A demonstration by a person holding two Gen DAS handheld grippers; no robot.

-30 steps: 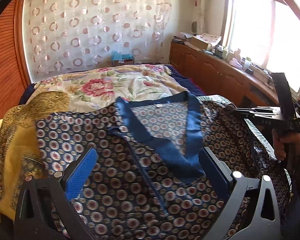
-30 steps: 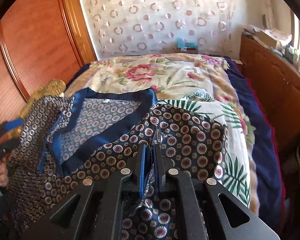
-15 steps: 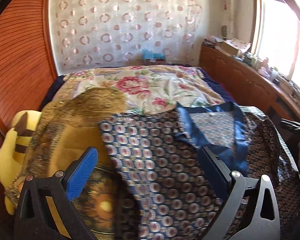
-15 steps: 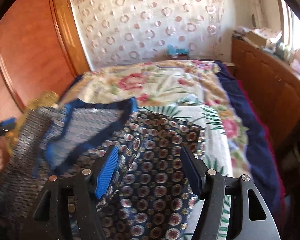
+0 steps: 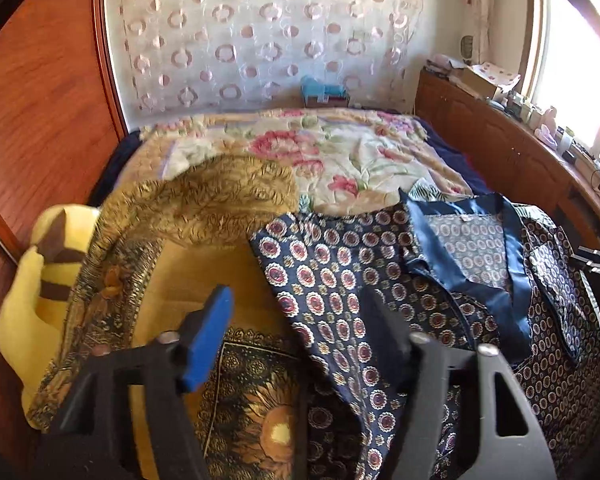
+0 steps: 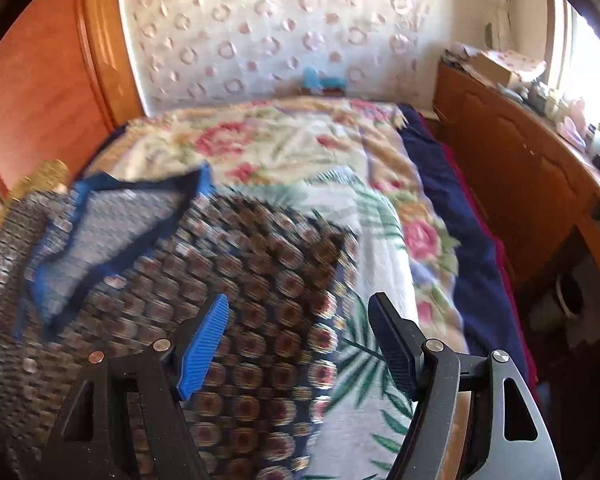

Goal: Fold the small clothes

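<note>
Navy patterned garment [image 5: 340, 300] lies under both wide-spread, empty grippers, left [image 5: 300, 332] and right [image 6: 298, 340].

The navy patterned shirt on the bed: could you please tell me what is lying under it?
The shirt overlaps a yellow sunflower cloth at its left edge and rests on the floral bedspread. How far the cloth and bedspread continue beneath it is hidden.

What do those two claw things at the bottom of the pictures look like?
Both look alike. The left gripper and right gripper each have a matte black plastic frame with cut-out holes and silver pins, plus one ribbed blue pad and one black pad. No cables or sleeves show.
</note>
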